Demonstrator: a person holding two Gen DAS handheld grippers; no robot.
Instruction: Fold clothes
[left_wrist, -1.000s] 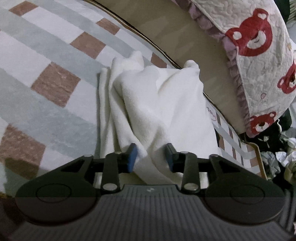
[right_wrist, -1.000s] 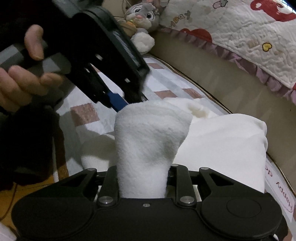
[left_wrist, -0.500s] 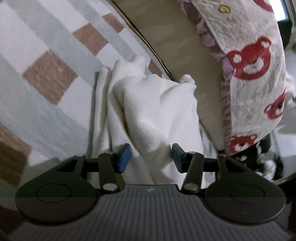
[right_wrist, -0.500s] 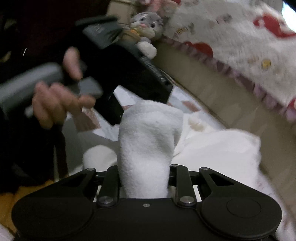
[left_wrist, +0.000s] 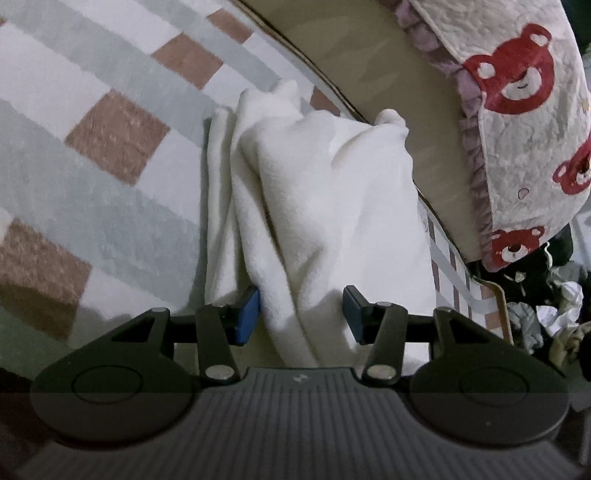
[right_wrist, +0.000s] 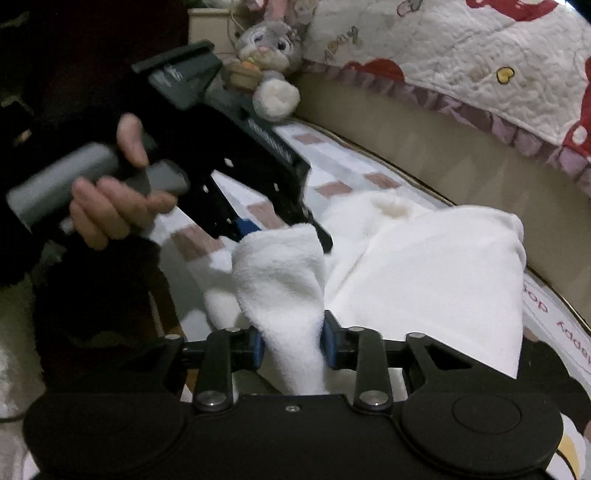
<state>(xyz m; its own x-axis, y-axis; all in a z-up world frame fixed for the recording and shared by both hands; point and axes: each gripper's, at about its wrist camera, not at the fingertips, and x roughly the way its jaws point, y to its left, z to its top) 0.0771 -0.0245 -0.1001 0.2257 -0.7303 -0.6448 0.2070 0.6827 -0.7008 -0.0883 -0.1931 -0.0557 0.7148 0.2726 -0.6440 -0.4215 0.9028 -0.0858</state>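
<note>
A white fleece garment (left_wrist: 332, 192) lies bunched on the checked mat (left_wrist: 110, 129) against a beige bed side. My left gripper (left_wrist: 301, 314) is open over its near end: a ridge of cloth runs between the blue pads, brushing the left one, and the right pad stands apart. In the right wrist view my right gripper (right_wrist: 292, 345) is closing, its pads pressing on a raised fold of the garment (right_wrist: 424, 277). The fold stands up between the fingers. Just beyond it the left gripper (right_wrist: 284, 236) points down at the cloth, held by a hand (right_wrist: 107, 206).
A quilt with red bears (left_wrist: 524, 110) hangs over the beige bed side (left_wrist: 424, 110) behind the garment. A grey plush rabbit (right_wrist: 269, 48) sits at the far end of the mat. Loose clothes (left_wrist: 546, 314) are piled at the right.
The left jaws have spread wider around the cloth ridge. The right gripper has risen a little with the fold, and its fingers have drawn closer on it.
</note>
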